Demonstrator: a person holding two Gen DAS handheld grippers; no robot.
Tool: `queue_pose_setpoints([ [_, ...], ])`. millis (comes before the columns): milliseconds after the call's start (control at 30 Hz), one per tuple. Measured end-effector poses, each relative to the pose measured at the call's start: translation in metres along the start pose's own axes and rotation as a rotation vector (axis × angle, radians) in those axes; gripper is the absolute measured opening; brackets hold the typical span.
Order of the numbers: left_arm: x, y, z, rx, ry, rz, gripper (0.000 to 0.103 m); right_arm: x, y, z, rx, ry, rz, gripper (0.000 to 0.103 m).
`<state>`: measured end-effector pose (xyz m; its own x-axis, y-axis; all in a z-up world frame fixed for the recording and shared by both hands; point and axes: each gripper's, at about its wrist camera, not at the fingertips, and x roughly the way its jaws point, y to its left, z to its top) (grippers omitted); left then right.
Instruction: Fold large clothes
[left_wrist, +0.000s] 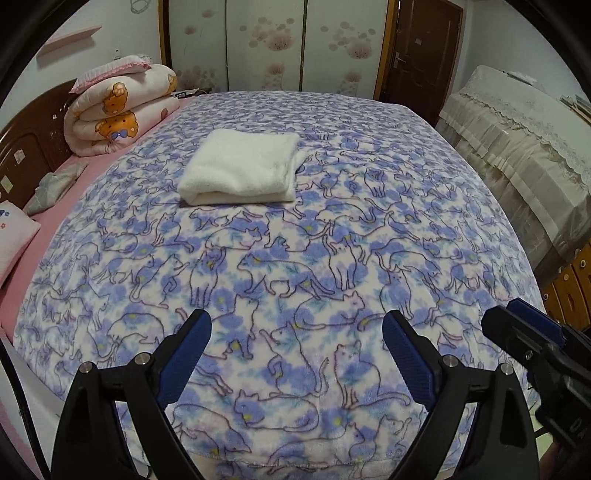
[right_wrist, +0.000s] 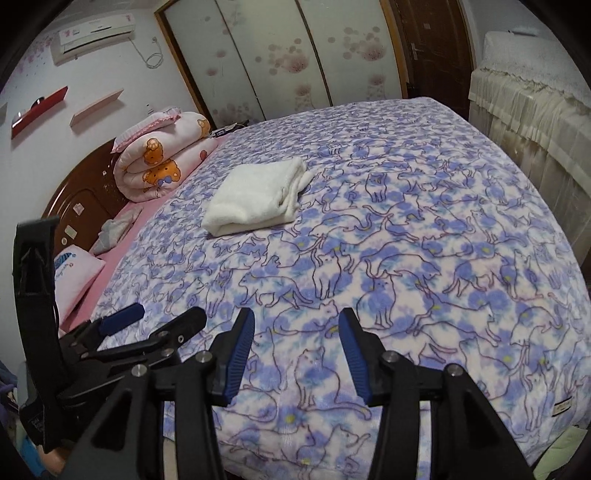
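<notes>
Cat-print blanket (left_wrist: 295, 258) covers the bed. White folded garment (left_wrist: 242, 168) lies far up it, well apart from both grippers, ahead and slightly left; long axis roughly crosswise. Left gripper (left_wrist: 297, 334) seems nearer: jaws wide, empty. Right gripper (right_wrist: 297, 334): jaws narrower, empty. The garment's far edge and fold layers are unclear.

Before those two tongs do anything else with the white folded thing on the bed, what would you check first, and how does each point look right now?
1. Left tongs empty: ok, open, nothing between them.
2. Right tongs empty: ok, open.
3. White folded garment neatly folded: not ok, one layer sticks out on its right side.
4. Garment lying clear on the cat-print blanket: ok.
5. Both tongs away from the garment: ok.
6. More clothes waiting: cannot tell.
</notes>
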<state>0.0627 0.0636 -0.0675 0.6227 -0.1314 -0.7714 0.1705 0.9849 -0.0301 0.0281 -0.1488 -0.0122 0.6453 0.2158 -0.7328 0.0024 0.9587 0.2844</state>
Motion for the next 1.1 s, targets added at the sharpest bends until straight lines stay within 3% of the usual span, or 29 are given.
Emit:
queue_pose_setpoints([
  [300, -0.007, -0.010, 0.008, 0.020, -0.025, -0.004, 0.093, -0.007, 0.003, 0.001, -0.024, -0.023, -0.021, 0.048],
  [467, -0.006, -0.013, 0.007, 0.037, -0.034, 0.030, 0.093, -0.005, 0.005, 0.001, -0.027, -0.017, -0.026, 0.048],
  [1100, -0.003, -0.013, 0.000, 0.016, -0.007, 0.019, 0.093, -0.003, 0.003, 0.001, -0.028, -0.021, -0.043, 0.048],
])
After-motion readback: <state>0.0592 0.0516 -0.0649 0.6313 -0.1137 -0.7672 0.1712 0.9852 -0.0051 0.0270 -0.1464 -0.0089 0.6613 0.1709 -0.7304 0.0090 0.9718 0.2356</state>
